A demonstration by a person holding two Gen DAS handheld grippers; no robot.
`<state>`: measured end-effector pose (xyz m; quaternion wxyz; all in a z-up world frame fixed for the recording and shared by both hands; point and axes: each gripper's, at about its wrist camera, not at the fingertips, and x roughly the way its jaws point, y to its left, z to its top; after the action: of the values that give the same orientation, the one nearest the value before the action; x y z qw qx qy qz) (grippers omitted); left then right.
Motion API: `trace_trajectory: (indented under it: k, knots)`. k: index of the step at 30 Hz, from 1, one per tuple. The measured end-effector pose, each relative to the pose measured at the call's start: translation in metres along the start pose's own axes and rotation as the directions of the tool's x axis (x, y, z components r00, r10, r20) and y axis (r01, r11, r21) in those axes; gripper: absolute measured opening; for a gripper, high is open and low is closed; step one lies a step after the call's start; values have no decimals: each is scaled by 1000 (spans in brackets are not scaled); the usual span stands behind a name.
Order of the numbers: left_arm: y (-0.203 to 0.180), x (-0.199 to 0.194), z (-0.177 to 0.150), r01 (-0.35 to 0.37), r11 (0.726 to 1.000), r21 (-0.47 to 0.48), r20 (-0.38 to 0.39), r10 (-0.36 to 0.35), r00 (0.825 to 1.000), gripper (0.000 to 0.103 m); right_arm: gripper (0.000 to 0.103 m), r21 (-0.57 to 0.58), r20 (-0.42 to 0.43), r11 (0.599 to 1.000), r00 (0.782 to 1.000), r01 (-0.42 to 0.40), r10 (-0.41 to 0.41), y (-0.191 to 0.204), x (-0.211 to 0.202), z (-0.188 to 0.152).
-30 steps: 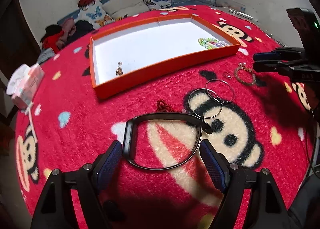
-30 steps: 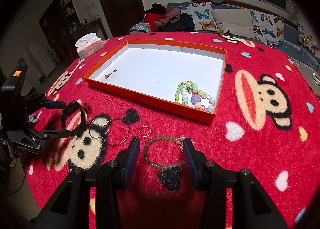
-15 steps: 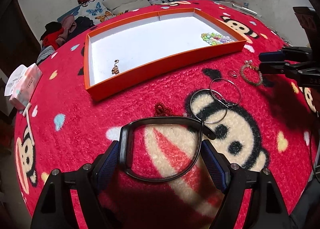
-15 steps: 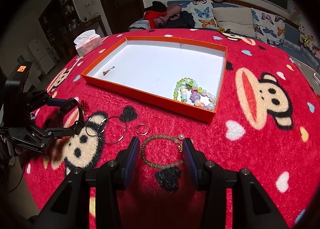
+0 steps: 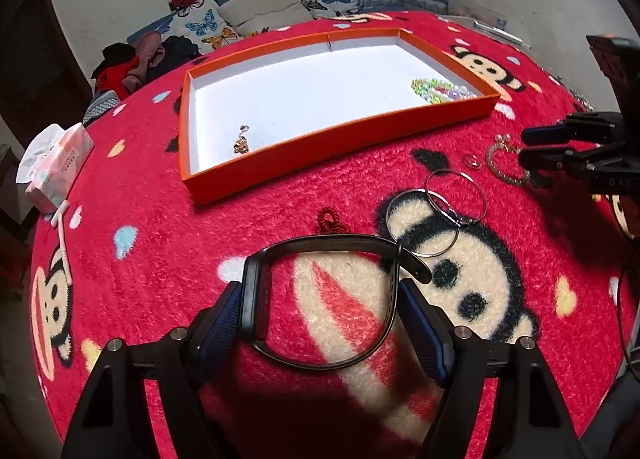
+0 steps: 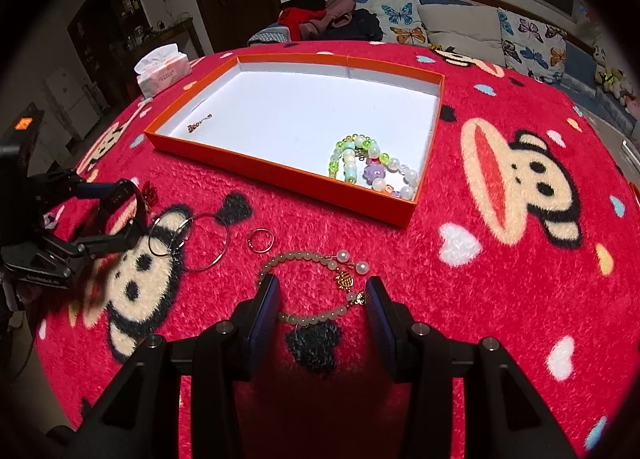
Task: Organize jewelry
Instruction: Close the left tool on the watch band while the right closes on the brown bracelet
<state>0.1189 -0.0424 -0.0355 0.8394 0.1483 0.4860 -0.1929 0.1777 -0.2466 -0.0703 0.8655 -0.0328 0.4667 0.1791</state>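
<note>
Now the left gripper (image 5: 320, 319) is closing on the black band (image 5: 324, 299) near the blanket's near edge, right gripper (image 6: 320, 299) half-open astride the bead bracelet (image 6: 312, 287); next, lift toward the orange tray (image 5: 320, 155)

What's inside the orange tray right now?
Inside the orange tray: a colourful beaded bracelet in its near right corner and a small gold-brown trinket near the left wall. The near wall hides a floor strip.

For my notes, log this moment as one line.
left gripper: closing around black band | right gripper: straddling pale bead bracelet | orange tray: colourful bead bracelet inside
</note>
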Motion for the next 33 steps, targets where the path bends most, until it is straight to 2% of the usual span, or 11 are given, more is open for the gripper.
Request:
trace_trajectory:
  k: [11, 18, 20, 23, 28, 33]
  knots:
    - [6, -3, -4, -3, 1000, -20, 9, 3, 1000, 78, 48, 18, -8, 999, 1000, 27, -27, -13, 8, 1]
    - [6, 0, -4, -6, 1000, -15, 3, 6, 1000, 78, 45, -35, -9, 999, 1000, 21, -21, -7, 8, 2]
    - [6, 0, -3, -7, 1000, -15, 2, 7, 1000, 78, 33, -37, 4, 999, 1000, 18, -18, -6, 7, 2]
    - [5, 0, -3, -6, 1000, -14, 2, 6, 1000, 78, 30, -15, 15, 1000, 1000, 19, -19, -10, 6, 4]
    - [4, 1, -4, -7, 1000, -10, -1, 7, 1000, 78, 17, -1, 35, 999, 999, 35, -35, -19, 3, 6]
    - [4, 1, -4, -8, 1000, -10, -1, 8, 1000, 78, 17, -24, 17, 999, 999, 36, -35, -20, 6, 4]
